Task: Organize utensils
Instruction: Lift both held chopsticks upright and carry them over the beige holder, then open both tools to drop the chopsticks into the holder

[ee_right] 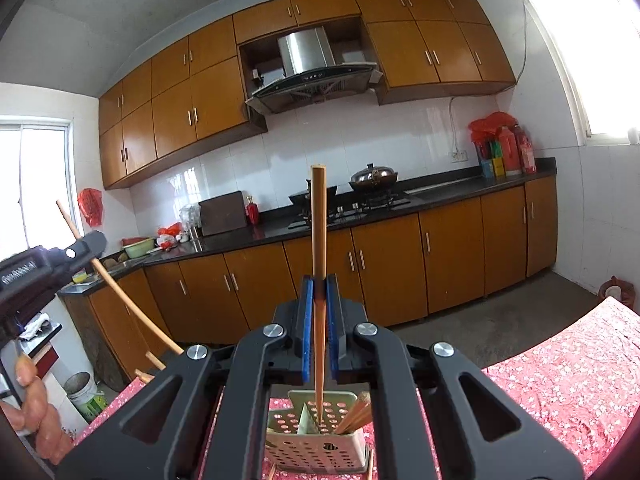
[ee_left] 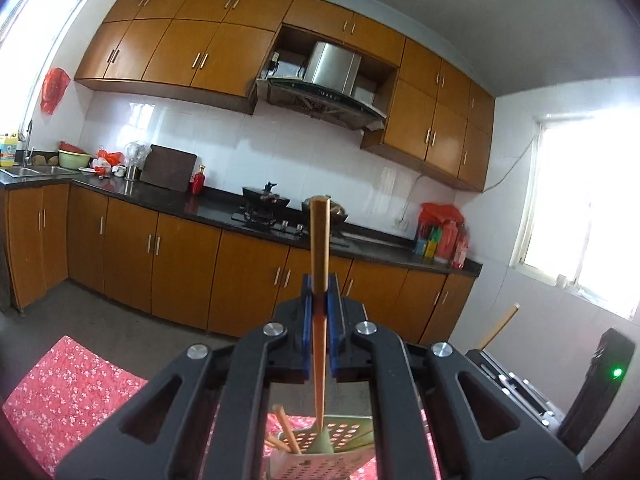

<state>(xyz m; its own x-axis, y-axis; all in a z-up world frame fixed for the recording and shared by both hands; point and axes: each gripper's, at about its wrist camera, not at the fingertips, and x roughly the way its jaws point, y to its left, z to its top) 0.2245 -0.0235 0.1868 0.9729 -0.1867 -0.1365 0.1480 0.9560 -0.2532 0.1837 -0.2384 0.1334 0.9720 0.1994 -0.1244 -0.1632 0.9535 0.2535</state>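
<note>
Between the blue pads of the left gripper [ee_left: 320,300] a wooden chopstick [ee_left: 320,264] is standing upright, the jaws pinching it about midway along its length. Its lower tip is hanging just above the perforated metal holder [ee_left: 340,436], over the divider. Two more chopsticks [ee_left: 286,428] are leaning inside the holder, in the compartment left of the divider as this camera sees it. The holder is sitting on a red floral tablecloth [ee_left: 68,392].

The right gripper [ee_right: 319,300] is likewise pinching a second chopstick [ee_right: 319,224] upright between its pads, the tip reaching down into the same holder [ee_right: 316,436], close to the divider. Other chopsticks [ee_right: 356,414] are resting in the compartment right of the divider in this view.

Left of the holder in the right wrist view, the other gripper is showing at the frame edge with its stick crossing it. Behind the holder, a kitchen counter [ee_right: 440,192] is carrying a stove with a lidded pot [ee_right: 374,178].
</note>
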